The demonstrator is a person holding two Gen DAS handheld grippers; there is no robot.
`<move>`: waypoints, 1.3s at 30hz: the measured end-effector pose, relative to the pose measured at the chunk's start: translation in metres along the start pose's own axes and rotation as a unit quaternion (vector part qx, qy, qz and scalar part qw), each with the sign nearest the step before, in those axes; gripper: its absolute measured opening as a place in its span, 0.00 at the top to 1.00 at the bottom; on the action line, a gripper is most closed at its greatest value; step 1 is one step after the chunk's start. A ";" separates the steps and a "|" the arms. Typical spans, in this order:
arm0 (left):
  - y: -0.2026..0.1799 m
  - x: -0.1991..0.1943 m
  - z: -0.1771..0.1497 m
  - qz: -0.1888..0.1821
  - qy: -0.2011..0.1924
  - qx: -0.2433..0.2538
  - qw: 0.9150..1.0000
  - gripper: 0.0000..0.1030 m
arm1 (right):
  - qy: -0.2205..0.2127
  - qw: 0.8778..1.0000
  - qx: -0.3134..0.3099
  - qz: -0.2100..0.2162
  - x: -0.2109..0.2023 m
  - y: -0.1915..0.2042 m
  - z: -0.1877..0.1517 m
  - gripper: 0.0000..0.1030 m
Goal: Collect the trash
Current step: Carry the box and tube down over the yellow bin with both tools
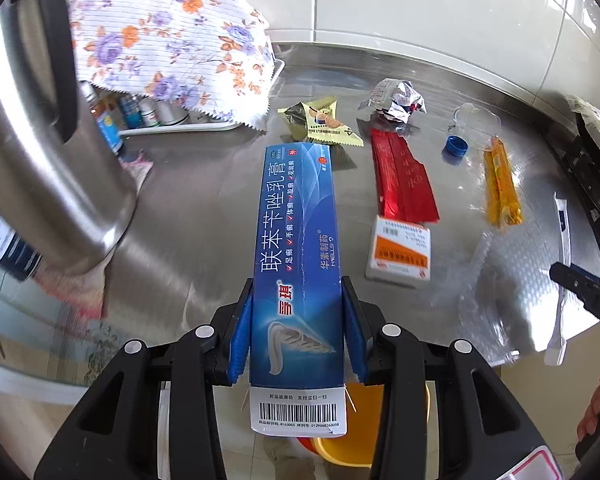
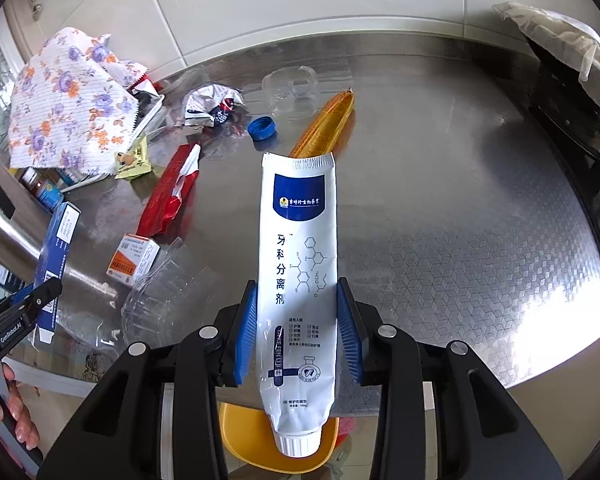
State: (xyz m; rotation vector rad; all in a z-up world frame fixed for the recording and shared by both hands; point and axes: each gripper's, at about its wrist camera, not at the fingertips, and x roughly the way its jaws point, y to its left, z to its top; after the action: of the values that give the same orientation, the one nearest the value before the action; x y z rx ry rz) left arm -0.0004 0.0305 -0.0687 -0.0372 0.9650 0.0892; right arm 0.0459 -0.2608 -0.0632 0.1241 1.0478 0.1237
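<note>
My left gripper (image 1: 298, 312) is shut on a long blue medicine box (image 1: 296, 248), held above the steel table's front edge; the box also shows in the right wrist view (image 2: 54, 264). My right gripper (image 2: 296, 312) is shut on a white tube (image 2: 300, 280), cap end toward me, over a yellow bin (image 2: 240, 428) below the table edge; the bin also shows in the left wrist view (image 1: 340, 440). On the table lie a red wrapper (image 1: 402, 176), a small orange-white box (image 1: 400, 252), a yellow-green snack packet (image 1: 324, 120), a crumpled foil wrapper (image 1: 396, 100), a blue cap (image 1: 456, 146) and an orange wrapper (image 1: 500, 184).
A steel kettle (image 1: 40, 120) stands close at the left. A floral cloth (image 1: 168, 36) covers a tray of bottles at the back left. A clear plastic shell (image 2: 160, 300) lies near the front edge. A black device (image 2: 572, 112) stands at the right. Tiled wall behind.
</note>
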 end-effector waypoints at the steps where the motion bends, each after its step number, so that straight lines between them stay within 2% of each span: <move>1: -0.002 -0.004 -0.004 0.001 -0.001 -0.001 1.000 0.61 | -0.002 1.000 -0.001 0.002 -0.003 -0.001 -0.001 0.62; 7: -0.006 -0.024 -0.029 0.000 -0.004 0.004 1.000 0.61 | -0.013 1.000 0.001 0.009 -0.026 -0.003 -0.018 0.62; 13: -0.008 -0.045 -0.058 -0.018 -0.010 0.023 1.000 0.61 | -0.024 1.000 0.011 0.002 -0.054 0.003 -0.051 0.62; 20: -0.011 -0.071 -0.117 -0.044 -0.003 0.052 0.998 0.61 | -0.018 1.000 0.011 -0.006 -0.088 0.019 -0.112 0.62; 23: -0.012 -0.073 -0.145 -0.055 0.015 0.064 0.996 0.61 | -0.008 1.000 0.014 -0.008 -0.095 0.024 -0.140 0.62; 31: -0.020 -0.057 -0.206 -0.074 0.089 0.090 0.989 0.61 | 0.063 0.998 0.025 -0.003 -0.085 0.025 -0.211 0.62; 39: -0.044 0.005 -0.245 -0.094 0.176 0.113 0.973 0.61 | 0.163 0.985 0.034 0.031 -0.023 0.017 -0.241 0.62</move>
State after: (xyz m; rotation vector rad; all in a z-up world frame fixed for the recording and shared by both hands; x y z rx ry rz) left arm -0.1935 -0.0306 -0.2127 0.0690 1.3162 -0.2088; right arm -0.1758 -0.2375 -0.1598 0.2038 1.3767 0.1680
